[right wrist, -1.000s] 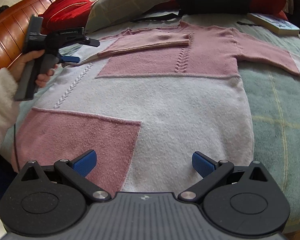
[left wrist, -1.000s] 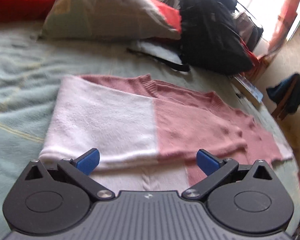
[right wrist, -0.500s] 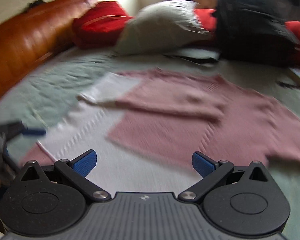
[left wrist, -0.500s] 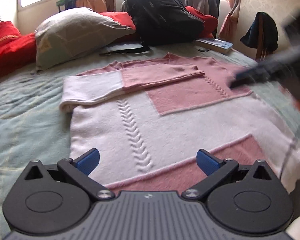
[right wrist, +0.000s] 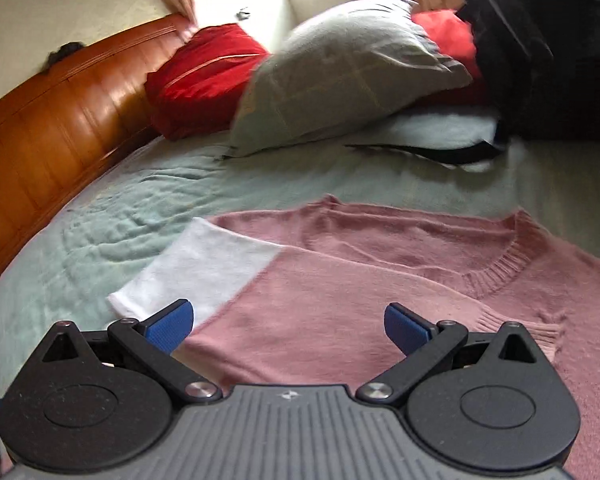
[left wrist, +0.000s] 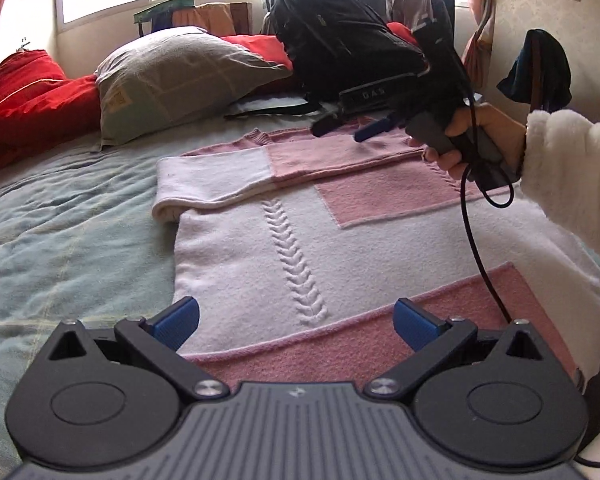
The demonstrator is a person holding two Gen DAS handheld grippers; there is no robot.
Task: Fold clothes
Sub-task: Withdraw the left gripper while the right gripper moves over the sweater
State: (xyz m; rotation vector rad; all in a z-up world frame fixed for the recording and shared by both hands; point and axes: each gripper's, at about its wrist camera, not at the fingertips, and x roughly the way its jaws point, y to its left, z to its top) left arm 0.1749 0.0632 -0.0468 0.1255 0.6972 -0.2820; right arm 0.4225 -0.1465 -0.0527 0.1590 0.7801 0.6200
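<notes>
Left wrist view: left tool is hovering wide open, empty, over the hem of the pink-and-white sweater, which is lying flat on the bed, one sleeve folded across the chest.
Right wrist view: right tool is gaping empty above that sleeve.
Step, my guess: sleeve-folding stage; next, gripping the other sleeve.

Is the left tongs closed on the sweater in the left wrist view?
No, the left tongs stand wide open above the sweater, with nothing between the blue pads.

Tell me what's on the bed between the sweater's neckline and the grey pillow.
Only bare green blanket. The right wrist view shows nothing lying between the sweater collar and the grey pillow.
</notes>
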